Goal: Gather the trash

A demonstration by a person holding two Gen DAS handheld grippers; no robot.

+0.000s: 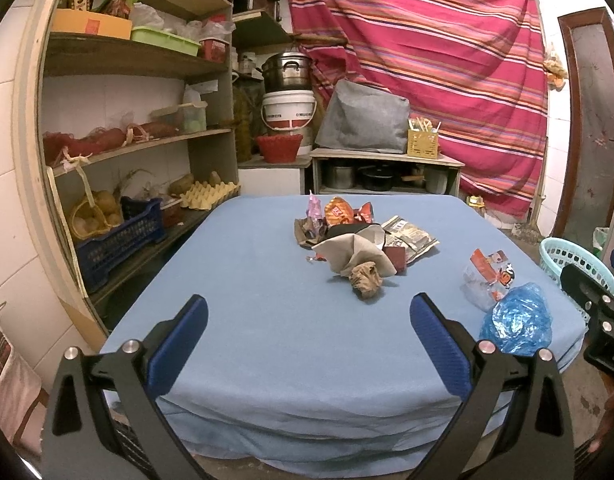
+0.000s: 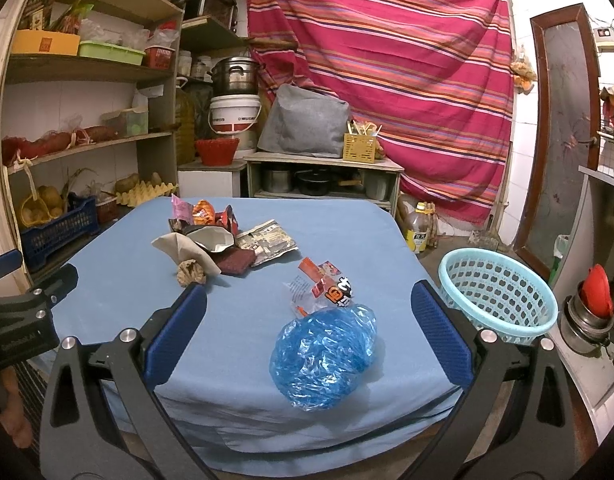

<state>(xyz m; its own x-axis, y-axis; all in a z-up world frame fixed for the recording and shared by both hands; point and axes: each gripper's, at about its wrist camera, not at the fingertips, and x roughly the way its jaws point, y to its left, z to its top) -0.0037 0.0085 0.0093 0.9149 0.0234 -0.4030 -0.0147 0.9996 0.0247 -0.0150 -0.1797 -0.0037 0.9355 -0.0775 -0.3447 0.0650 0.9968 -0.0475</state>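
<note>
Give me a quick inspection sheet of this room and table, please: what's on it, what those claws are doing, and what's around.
Surface: table under a blue cloth, wrinkled at the near edge.
Job's things: crumpled blue plastic bag near the front edge; clear snack wrapper just behind it; pile of wrappers and paper farther back; light blue basket off the table's right side.
Clutter: nothing seen on the table besides the trash.
Claws: left claw open, holding nothing; right claw open, the blue bag ahead between its fingers.
Cables: nothing seen.
Surroundings: stocked shelves, striped red cloth, pots, oil bottle.
</note>
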